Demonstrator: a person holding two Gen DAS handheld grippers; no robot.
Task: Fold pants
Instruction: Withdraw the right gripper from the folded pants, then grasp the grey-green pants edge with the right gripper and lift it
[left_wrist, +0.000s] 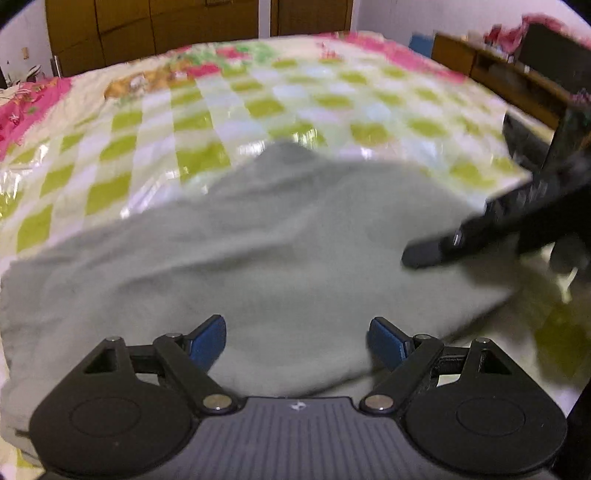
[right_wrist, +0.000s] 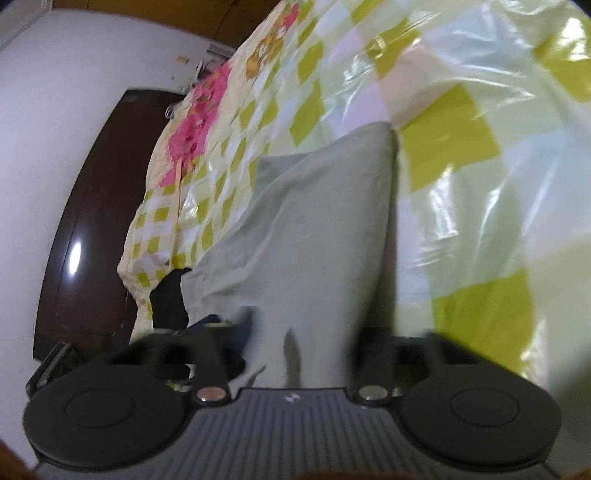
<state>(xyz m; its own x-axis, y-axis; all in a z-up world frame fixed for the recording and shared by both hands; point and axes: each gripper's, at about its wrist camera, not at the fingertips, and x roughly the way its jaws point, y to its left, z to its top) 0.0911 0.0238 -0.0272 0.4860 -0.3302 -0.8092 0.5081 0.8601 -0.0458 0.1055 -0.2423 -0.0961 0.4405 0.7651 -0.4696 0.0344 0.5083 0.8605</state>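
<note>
We see the grey-green pants (left_wrist: 258, 236) lying spread on the bed (left_wrist: 258, 99), over its shiny green-checked cover. Our left tongs (left_wrist: 297, 341) stand apart above the near edge of the cloth, gripping nothing. Our right tongs (right_wrist: 295, 354) are clamped together on a fold of the pants at their right side.

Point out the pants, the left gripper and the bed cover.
pants (left_wrist: 258, 240): left wrist view, middle of the grey fabric.
left gripper (left_wrist: 297, 338): left wrist view, midway between the blue fingertips, open.
bed cover (left_wrist: 295, 96): left wrist view, bare checked area.
</note>
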